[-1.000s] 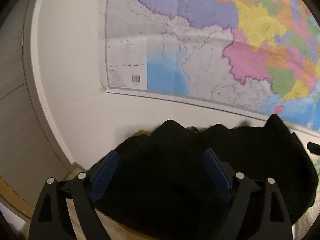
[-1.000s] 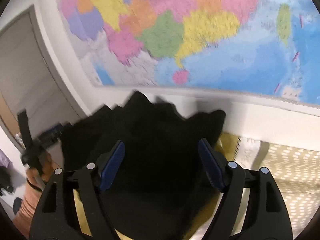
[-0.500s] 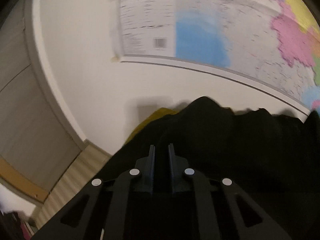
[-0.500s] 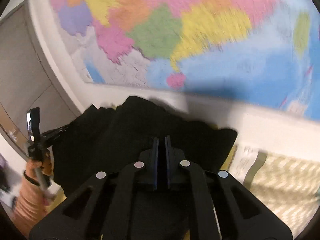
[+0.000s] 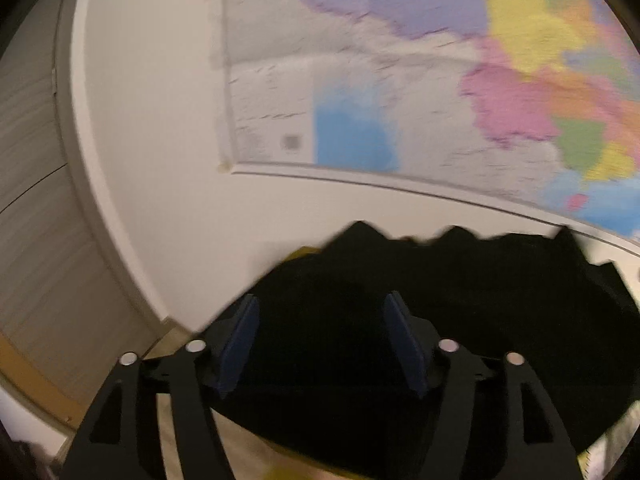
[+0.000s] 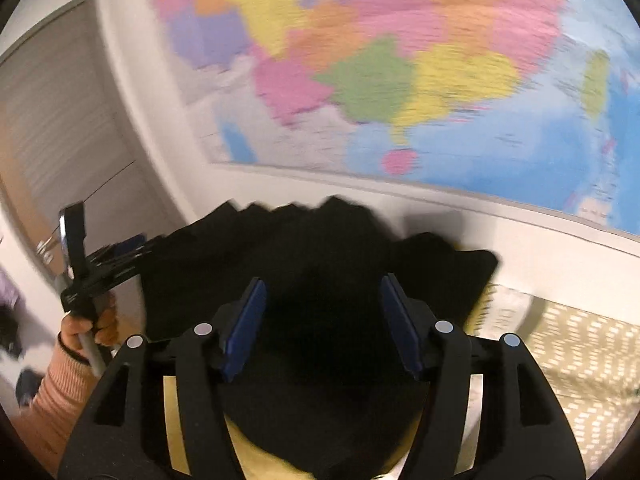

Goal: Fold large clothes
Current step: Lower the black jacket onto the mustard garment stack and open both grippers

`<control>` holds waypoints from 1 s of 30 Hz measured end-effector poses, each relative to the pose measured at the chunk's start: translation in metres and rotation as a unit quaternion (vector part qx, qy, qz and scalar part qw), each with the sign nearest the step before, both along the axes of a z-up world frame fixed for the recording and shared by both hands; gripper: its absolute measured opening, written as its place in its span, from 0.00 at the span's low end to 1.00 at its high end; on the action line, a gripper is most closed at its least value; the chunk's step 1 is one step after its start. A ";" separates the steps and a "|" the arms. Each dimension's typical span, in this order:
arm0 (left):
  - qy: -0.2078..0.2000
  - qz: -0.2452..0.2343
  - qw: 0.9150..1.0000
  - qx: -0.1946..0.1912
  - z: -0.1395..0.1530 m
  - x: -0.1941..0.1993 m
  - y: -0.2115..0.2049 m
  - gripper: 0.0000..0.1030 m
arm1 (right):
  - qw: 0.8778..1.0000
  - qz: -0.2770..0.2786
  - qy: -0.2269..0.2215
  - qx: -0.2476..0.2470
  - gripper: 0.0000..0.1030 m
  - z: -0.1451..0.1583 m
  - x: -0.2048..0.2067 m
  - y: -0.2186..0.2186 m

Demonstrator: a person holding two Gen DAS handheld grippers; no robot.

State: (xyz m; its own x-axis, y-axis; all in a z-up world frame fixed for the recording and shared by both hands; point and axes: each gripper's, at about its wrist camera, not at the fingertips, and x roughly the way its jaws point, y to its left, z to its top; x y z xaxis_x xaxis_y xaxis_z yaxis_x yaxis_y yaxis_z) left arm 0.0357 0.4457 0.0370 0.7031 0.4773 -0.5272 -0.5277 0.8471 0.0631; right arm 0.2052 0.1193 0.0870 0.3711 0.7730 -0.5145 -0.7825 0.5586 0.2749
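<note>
Left gripper (image 5: pixel 320 344): jaws opening, pads apart, black garment (image 5: pixel 440 300) beneath but unpinched. Right gripper (image 6: pixel 322 324): likewise opening, nothing clamped. Garment: bunched heap at 12 o'clock of both grippers, against the wall below the map (image 6: pixel 400 80), over yellow bedding (image 6: pixel 260 460). Risk: released cloth may slump and undo the fold; dark folds hide edges. Containers: none visible.

Matt black cloth garment (image 5: pixel 460 304), glossy paper map (image 5: pixel 400 92), matt black plastic gripper (image 6: pixel 322 320).
</note>
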 end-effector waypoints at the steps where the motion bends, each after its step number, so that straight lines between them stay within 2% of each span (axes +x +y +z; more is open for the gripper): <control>1: -0.004 -0.022 1.000 0.005 0.001 -0.002 -0.014 0.68 | 1.000 0.010 -0.003 -0.005 0.59 0.000 -0.002 0.006; 3: -0.002 -0.049 0.999 0.011 0.000 -0.002 -0.033 0.72 | 0.999 0.017 -0.016 -0.021 0.59 -0.007 -0.010 0.015; 5: 0.001 -0.071 0.997 0.016 -0.003 -0.001 -0.047 0.75 | 0.999 0.034 0.000 -0.039 0.59 -0.021 -0.010 0.027; 7: 0.014 -0.073 0.997 0.027 -0.010 0.004 -0.058 0.75 | 0.997 0.026 0.022 -0.063 0.59 -0.042 -0.002 0.035; 9: 0.020 -0.071 0.997 0.026 -0.017 0.012 -0.058 0.75 | 0.998 0.023 0.039 -0.054 0.61 -0.048 0.005 0.036; 12: 0.018 -0.064 0.998 0.011 -0.020 0.012 -0.053 0.75 | 0.998 0.016 0.038 -0.043 0.64 -0.044 0.003 0.031; 17: 0.011 -0.053 0.998 0.017 -0.015 0.000 -0.060 0.75 | 0.999 0.008 0.022 -0.035 0.70 -0.035 -0.005 0.019; 19: 0.007 -0.052 0.998 0.019 -0.011 -0.004 -0.067 0.78 | 0.999 0.009 0.021 -0.029 0.75 -0.035 -0.009 0.018; 21: 0.000 -0.050 0.999 0.021 -0.008 -0.009 -0.073 0.87 | 1.000 0.009 0.014 -0.027 0.76 -0.034 -0.015 0.014; 27: -0.007 -0.072 0.997 0.027 -0.005 -0.014 -0.097 0.89 | 0.999 0.013 -0.021 -0.044 0.77 -0.035 -0.032 0.012; 30: 0.009 -0.073 0.997 0.025 -0.013 -0.006 -0.103 0.89 | 0.998 0.015 -0.017 -0.053 0.78 -0.042 -0.032 0.013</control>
State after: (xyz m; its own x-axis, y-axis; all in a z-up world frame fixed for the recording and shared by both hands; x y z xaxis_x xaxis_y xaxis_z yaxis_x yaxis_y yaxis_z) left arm 0.0292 0.3432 0.0240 0.7573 0.3974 -0.5183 -0.3982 0.9100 0.1159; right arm 0.1727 0.1319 0.0452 0.3684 0.7259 -0.5808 -0.8069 0.5599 0.1880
